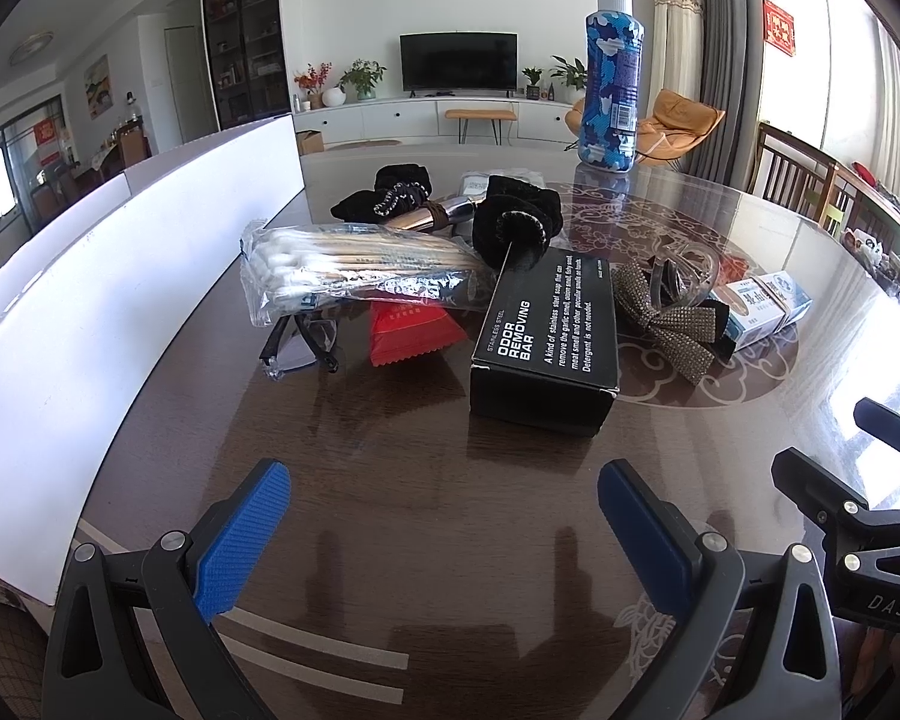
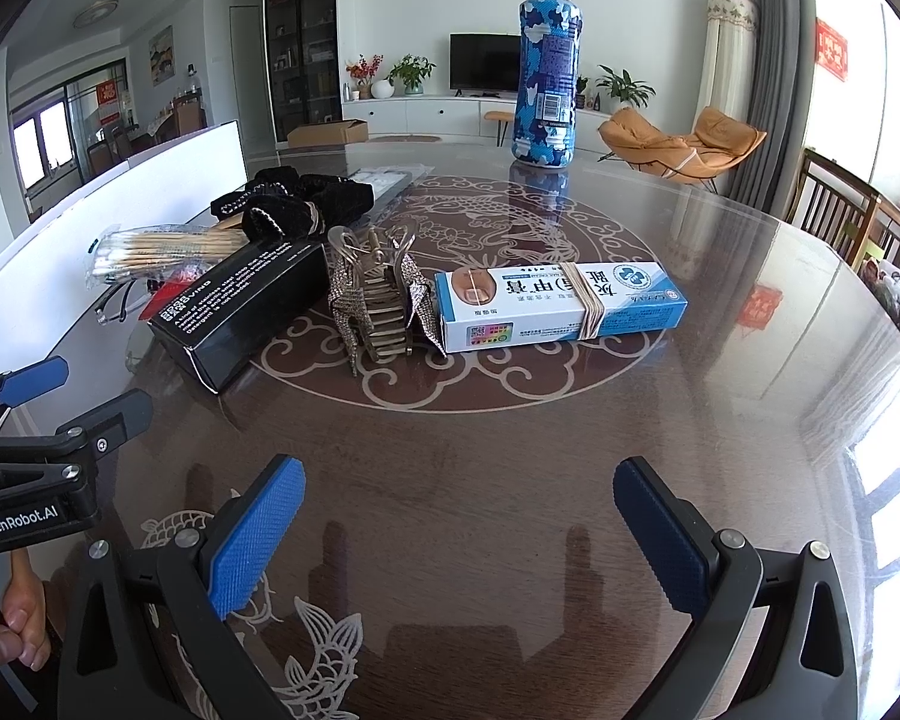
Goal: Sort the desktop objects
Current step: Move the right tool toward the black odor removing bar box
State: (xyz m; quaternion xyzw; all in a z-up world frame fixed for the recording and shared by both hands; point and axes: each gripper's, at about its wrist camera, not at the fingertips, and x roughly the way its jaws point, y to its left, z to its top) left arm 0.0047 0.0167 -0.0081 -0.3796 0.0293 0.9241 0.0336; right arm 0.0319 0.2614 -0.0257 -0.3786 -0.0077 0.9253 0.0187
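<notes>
Two tools, left tool and right tool, hover released above the counter. Mid-frame, a black box touches a rhinestone bow clip; a camouflage bottle stands upright behind.

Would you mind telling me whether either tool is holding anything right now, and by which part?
Nothing is held: the left tool and right tool are both open above the table.

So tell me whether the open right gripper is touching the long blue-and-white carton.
Apart. The right wrist view shows bare dark table between the right gripper and the carton.
</notes>
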